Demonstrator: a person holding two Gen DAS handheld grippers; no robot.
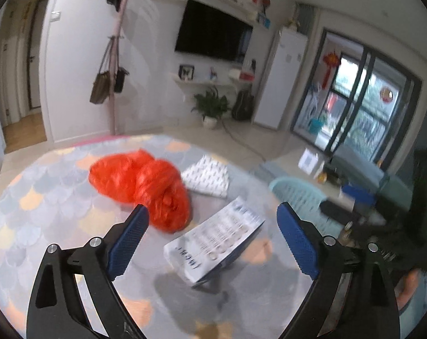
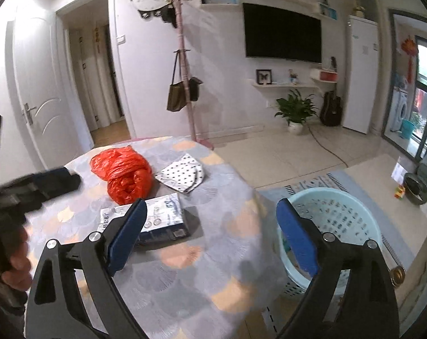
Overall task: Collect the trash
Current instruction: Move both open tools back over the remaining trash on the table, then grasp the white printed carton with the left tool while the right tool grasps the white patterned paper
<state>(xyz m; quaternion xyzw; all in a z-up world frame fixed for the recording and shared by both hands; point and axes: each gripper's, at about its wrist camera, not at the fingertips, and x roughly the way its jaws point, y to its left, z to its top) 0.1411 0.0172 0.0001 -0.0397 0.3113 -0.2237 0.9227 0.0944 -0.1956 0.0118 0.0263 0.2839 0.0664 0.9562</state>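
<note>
On the round table [image 2: 213, 268] lie a crumpled red plastic bag [image 1: 145, 186] [image 2: 123, 172], a white black-dotted wrapper [image 1: 206, 176] [image 2: 182, 175] and a flat white printed package [image 1: 213, 248] [image 2: 162, 220]. My left gripper [image 1: 212, 212] hangs open above the table; the package shows between its blue pads, below them, and the red bag lies just past its left pad. My right gripper [image 2: 210, 206] is open too, over the table's right part, with nothing held. The package lies behind its left pad.
A pale blue plastic basket [image 2: 312, 193] [image 1: 298, 195] stands on the floor right of the table. A person's hand [image 2: 15, 268] holds the other gripper at the left edge of the right wrist view. A pink coat stand [image 2: 189, 99] and a potted plant [image 2: 295, 113] stand by the far wall.
</note>
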